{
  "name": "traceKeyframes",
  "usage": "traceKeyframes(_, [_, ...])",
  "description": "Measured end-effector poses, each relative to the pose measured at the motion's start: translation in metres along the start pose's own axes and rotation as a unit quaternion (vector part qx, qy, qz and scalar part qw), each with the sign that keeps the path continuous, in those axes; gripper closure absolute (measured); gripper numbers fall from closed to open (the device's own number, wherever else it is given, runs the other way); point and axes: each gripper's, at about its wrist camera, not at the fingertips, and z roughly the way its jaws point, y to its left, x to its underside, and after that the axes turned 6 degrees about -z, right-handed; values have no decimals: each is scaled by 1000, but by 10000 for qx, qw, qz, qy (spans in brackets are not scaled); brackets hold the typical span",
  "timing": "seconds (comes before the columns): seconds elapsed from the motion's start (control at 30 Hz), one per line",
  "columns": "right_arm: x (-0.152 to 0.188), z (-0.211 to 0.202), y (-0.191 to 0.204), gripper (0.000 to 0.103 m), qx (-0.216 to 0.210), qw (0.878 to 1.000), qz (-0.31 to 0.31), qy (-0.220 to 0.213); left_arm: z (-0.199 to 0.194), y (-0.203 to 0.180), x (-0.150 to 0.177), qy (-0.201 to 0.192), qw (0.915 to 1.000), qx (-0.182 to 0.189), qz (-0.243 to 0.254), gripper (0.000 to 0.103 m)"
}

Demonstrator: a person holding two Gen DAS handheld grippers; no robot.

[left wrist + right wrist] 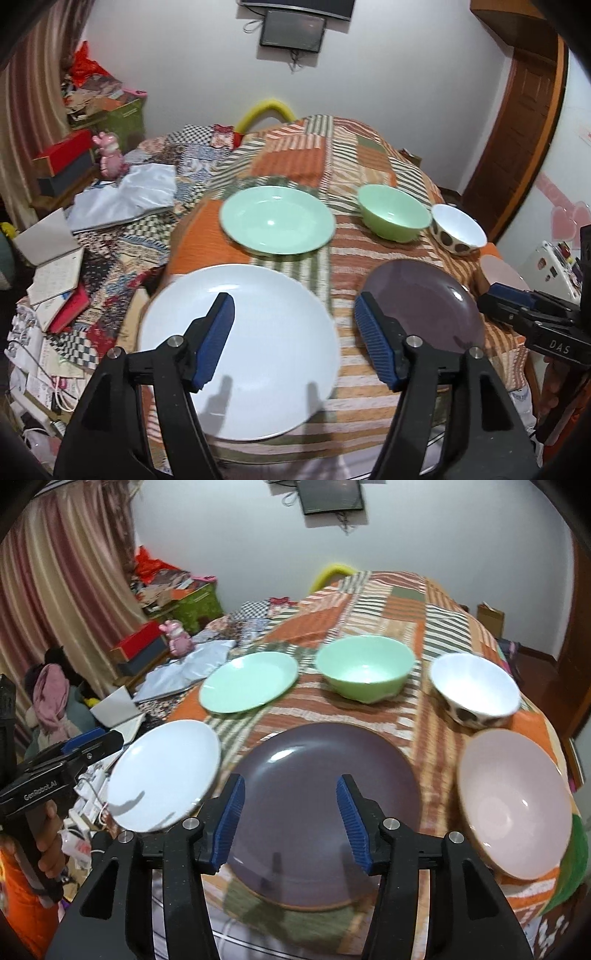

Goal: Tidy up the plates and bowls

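On a striped patchwork cloth lie a white plate [240, 350] [162, 775], a dark purple plate [421, 302] [325, 812], a mint green plate [277, 219] [247, 681], a green bowl [393, 216] [365, 666], a white spotted bowl [458, 229] [474, 690] and a pink bowl [500, 273] [513, 805]. My left gripper [295, 336] is open and empty, above the white plate's right part. My right gripper [290, 816] is open and empty, above the purple plate.
The cloth-covered table [369, 590] stretches back to a white wall. Left of it lie clutter: books [55, 277], a silver bag [125, 195], boxes [62, 162] and a pink toy [109, 155]. A wooden door [517, 129] stands at the right.
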Motion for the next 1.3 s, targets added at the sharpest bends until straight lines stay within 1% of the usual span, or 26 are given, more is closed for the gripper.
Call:
traceKeyframes(0.13, [-7,14,19,49,-158,9996,-220,66,-4,22,1,-5,9998,-152,-109,35])
traceKeyframes(0.33, [-11,41,47,48,-364,9978,-481,289,-1,54,5,86,9989,-387,-258,35])
traceKeyframes(0.47, [-12,62,64,48,-509,9956,-619,484,8,74,9,253,9977,-526,-349,35])
traceKeyframes(0.6, [-11,78,71,48,-610,9938,-653,666,20,91,14,438,9963,-584,-453,35])
traceKeyframes(0.8, [-12,100,76,48,-744,9908,-653,920,34,110,18,612,9948,-577,-570,35])
traceKeyframes(0.83, [-12,103,76,50,-756,9905,-644,951,36,111,19,649,9946,-564,-573,35])
traceKeyframes(0.93, [-11,111,77,60,-795,9893,-613,1057,43,116,21,724,9943,-528,-581,36])
traceKeyframes(1.0, [-11,116,77,63,-825,9885,-582,1127,46,118,22,747,9941,-505,-599,44])
traceKeyframes(1.1, [-11,120,78,64,-807,9879,-595,1180,51,122,23,822,9935,-432,-653,52])
traceKeyframes(1.3, [-10,124,81,65,-704,9877,-674,1226,56,128,26,918,9922,-402,-737,61])
